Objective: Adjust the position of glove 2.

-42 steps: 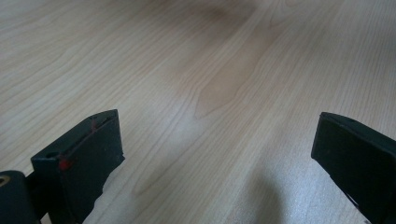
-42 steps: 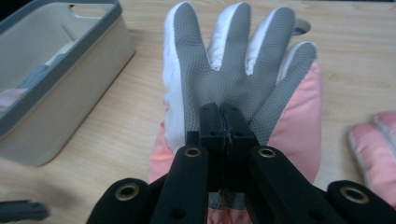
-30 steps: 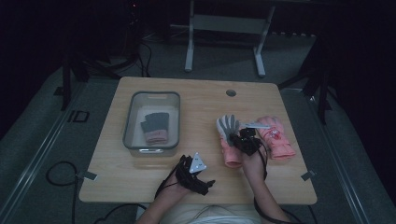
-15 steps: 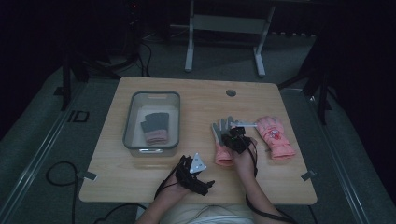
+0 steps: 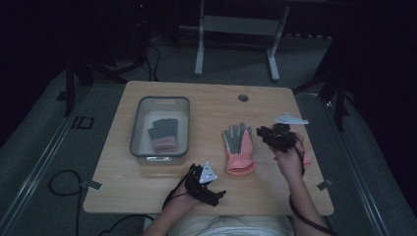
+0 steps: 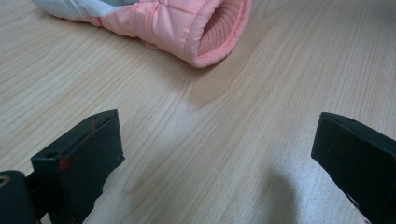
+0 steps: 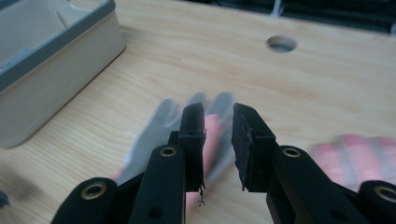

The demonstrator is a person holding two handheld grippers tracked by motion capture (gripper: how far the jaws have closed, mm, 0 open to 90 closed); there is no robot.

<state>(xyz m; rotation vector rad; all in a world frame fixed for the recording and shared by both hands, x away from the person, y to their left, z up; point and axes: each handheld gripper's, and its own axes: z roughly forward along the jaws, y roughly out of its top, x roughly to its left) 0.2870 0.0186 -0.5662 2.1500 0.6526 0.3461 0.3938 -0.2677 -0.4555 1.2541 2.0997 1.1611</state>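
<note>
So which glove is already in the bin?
The dark grey glove with the pink cuff, inside the bin; the other two gloves lie on the table.

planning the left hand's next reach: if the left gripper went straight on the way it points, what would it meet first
Probably the open cuff of the pink glove. The left gripper is open, bare wooden table ahead of it, and the cuff lies just left of centre; depth is hard to judge.

Bare wood runs along the near edge of the light wooden table point(image 5: 147, 196) and across its far strip, open for passing. On the left, the grey-rimmed clear plastic bin point(image 5: 139, 129) blocks the way. In the middle lies the pink-and-grey padded glove point(image 5: 239, 147); a second pink glove point(image 5: 306, 158) lies to its right.
</note>
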